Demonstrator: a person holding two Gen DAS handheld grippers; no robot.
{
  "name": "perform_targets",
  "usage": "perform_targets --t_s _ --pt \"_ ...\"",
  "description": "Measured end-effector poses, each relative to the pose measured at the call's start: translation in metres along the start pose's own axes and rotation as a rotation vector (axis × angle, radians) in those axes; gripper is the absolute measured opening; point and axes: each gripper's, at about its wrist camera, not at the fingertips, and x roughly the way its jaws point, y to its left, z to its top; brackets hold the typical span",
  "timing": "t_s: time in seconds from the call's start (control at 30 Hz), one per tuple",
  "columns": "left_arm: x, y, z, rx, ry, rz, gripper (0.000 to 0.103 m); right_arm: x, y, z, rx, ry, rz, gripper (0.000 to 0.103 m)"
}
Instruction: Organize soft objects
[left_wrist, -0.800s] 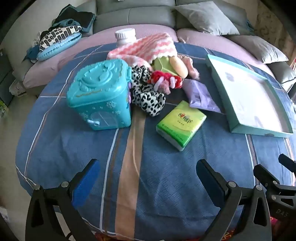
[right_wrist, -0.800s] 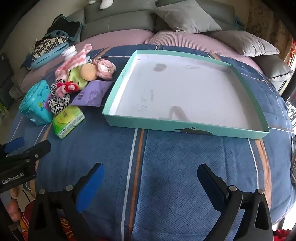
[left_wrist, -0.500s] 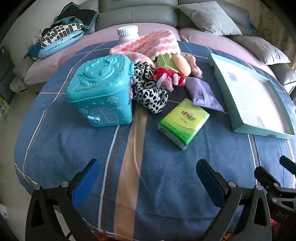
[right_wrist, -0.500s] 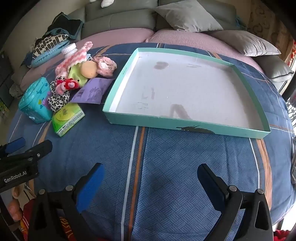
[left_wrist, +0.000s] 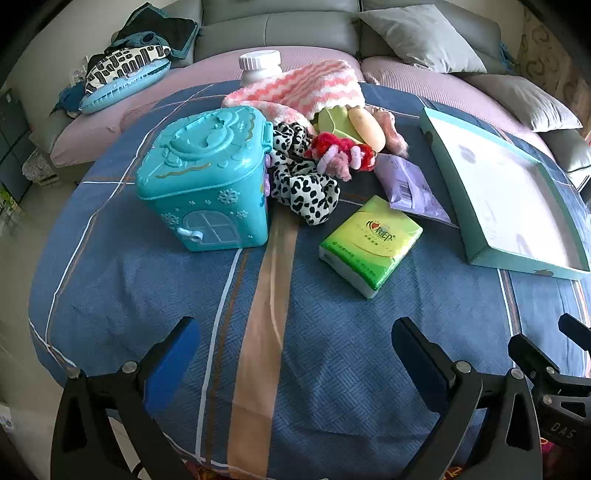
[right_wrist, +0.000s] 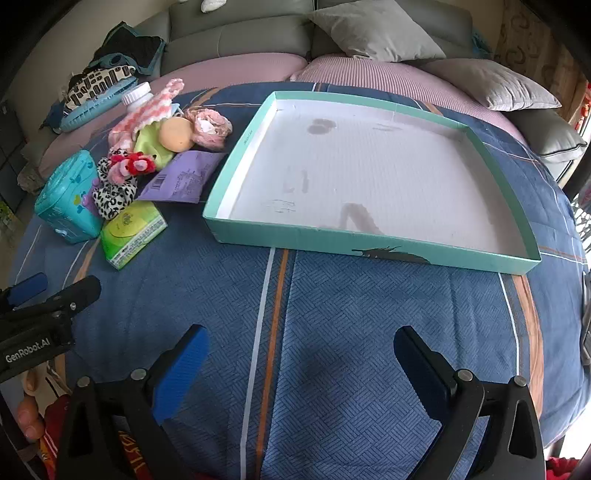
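— Blue cloth (left_wrist: 332, 369) with stripes covers the whole round surface. What lies on it?

— A heap of soft things sits at the far left side, seen from the right wrist. A teal box (left_wrist: 207, 181) stands at the heap's left edge. Touching its right side is a spotted scrunchie (left_wrist: 303, 184), and behind that a red and pink scrunchie (left_wrist: 343, 153).

— And the packets?

— A green tissue pack (left_wrist: 369, 243) lies nearest the grippers, apart from the box. A purple packet (left_wrist: 410, 188) lies just behind it, between the heap and the tray (right_wrist: 369, 243).

— What else is in the heap?

— A pink striped sock (left_wrist: 306, 90) at the back, with a white bottle (left_wrist: 260, 66) behind it. A green cloth (left_wrist: 336, 123), a peach ball (right_wrist: 177, 134) and a pink frilly piece (right_wrist: 210, 125) crowd together under the sock.

— The tray?

— It is teal with a white floor, lies to the right of the heap, and holds nothing but stains.

— And the tools?

— The left gripper (left_wrist: 295, 347) hangs with jaws spread wide over bare cloth, short of the tissue pack. The right gripper (right_wrist: 301, 350) is spread wide too, over bare cloth before the tray's near wall. Neither touches anything.
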Motion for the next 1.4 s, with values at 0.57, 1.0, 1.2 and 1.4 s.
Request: perform_targets --t_s 0.57,1.0,1.2,1.4 --pt "0.0046 -0.0014 0.0043 0.005 0.012 -0.006 0.103 0.0025 0.0012 0.0031 0.012 0.002 -0.001 0.102" --pt "0.0041 -0.0011 0.0025 0.007 0.010 -0.007 0.103 0.0026 0.0013 0.0022 0.012 0.000 -0.002 0.102" --pt "0.0031 -0.0013 0.0004 0.006 0.009 -0.008 0.103 0.0025 0.0010 0.0019 0.012 0.000 -0.002 0.102" --pt "0.0028 -0.0014 0.0002 0.007 0.009 -0.006 0.103 0.0015 0.0007 0.0010 0.013 -0.003 -0.002 0.102"
